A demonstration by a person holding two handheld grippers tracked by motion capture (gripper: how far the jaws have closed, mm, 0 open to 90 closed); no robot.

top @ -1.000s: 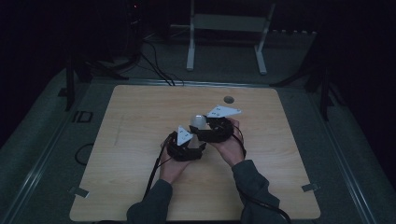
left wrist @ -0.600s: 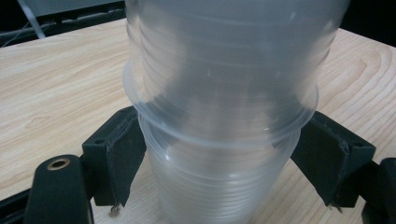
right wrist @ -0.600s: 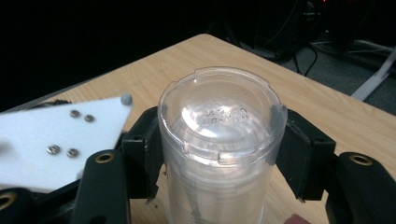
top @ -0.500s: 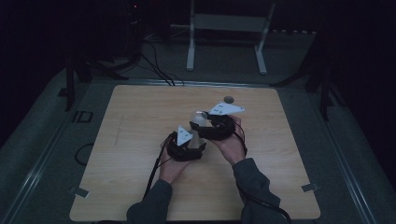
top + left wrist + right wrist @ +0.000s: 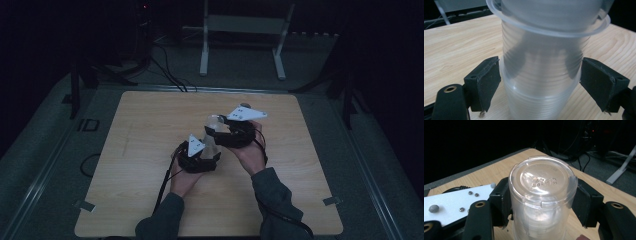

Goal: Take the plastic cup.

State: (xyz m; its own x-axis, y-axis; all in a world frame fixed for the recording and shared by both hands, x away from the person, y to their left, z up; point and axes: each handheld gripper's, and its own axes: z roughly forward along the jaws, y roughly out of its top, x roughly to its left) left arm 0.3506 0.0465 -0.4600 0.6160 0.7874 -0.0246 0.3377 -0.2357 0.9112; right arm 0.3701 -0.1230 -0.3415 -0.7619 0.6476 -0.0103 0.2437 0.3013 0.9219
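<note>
A stack of clear ribbed plastic cups (image 5: 541, 82), standing upside down, sits near the middle of the light wooden desk (image 5: 140, 135). The left gripper (image 5: 540, 82) has just opened its jaws, and the stack stands between them with small gaps. The right gripper (image 5: 544, 202) squeezes the top clear plastic cup (image 5: 543, 192).

A stack of clear plastic cups (image 5: 541, 82) stood on the wooden surface (image 5: 456, 47) between the left gripper (image 5: 540, 85)'s black jaws, which had just been opening and flanked its ribbed sides.
</note>
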